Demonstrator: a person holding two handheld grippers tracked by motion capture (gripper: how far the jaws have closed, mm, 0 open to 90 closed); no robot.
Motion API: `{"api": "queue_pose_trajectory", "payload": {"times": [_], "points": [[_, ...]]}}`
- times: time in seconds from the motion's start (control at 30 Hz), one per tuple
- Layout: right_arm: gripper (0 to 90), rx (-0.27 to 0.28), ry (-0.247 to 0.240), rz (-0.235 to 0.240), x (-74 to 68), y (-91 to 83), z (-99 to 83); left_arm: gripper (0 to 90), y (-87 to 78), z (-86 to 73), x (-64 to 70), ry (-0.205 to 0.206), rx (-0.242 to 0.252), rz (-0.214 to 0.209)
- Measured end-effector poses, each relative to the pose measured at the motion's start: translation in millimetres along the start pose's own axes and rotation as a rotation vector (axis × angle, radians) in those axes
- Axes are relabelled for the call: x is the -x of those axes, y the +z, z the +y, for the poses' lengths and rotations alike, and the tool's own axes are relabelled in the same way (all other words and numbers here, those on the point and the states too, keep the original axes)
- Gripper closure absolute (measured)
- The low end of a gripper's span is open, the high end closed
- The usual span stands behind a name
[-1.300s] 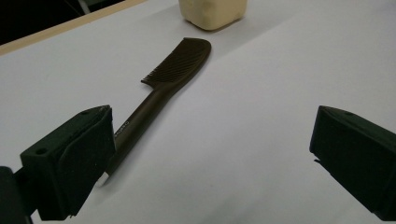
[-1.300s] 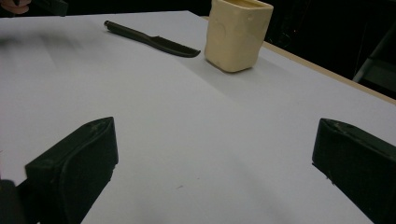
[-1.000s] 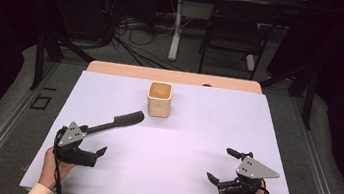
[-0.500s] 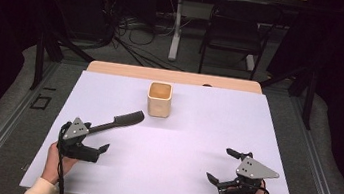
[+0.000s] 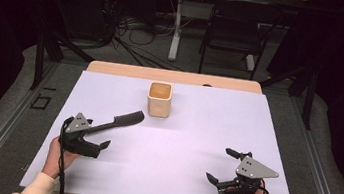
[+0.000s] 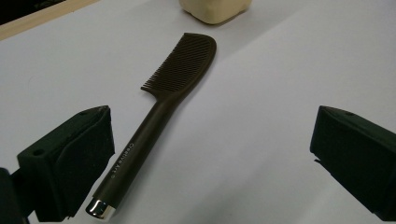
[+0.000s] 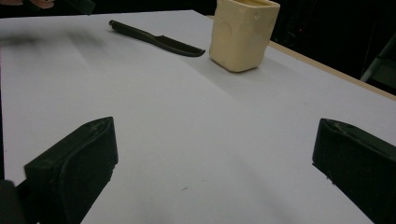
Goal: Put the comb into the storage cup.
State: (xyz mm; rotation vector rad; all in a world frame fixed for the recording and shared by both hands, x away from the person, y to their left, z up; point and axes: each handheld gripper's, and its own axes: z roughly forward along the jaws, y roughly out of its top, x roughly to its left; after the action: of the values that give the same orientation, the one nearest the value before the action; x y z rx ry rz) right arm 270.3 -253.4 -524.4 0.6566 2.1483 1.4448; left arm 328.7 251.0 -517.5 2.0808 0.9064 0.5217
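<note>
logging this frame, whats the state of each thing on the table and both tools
comb: lying flat on the table, loose, handle end beside one jaw of the left tool, teeth end toward the cup
cup: upright, open top, apart from the comb
left tool: open, jaws wide, at the comb's handle, not closed on it
right tool: open, holding nothing, low over bare table

Black grippers [image 5: 90,136], cream sleeves [image 5: 37,186]

A black comb [image 6: 161,119] lies flat on the tabletop [image 6: 261,116], handle end beside the left gripper's [image 6: 212,154] wide-apart near jaw.
</note>
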Motion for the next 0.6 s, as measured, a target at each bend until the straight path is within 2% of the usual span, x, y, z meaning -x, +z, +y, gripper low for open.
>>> {"api": "queue_pose_trajectory", "payload": {"times": [0.3,0.5,0.6], "points": [[0.0,-0.002,0.004,0.002,0.0,0.5,-0.1,0.0,6.4,11.1,-7.6,0.022,-0.039,-0.008],[0.0,-0.005,0.007,0.001,0.0,1.4,-0.6,0.0,16.5,18.0,-10.2,0.046,-0.091,-0.014],[0.0,-0.005,0.007,0.0,0.0,1.3,-0.7,0.0,24.5,21.2,-12.2,0.07,-0.137,-0.016]]}}
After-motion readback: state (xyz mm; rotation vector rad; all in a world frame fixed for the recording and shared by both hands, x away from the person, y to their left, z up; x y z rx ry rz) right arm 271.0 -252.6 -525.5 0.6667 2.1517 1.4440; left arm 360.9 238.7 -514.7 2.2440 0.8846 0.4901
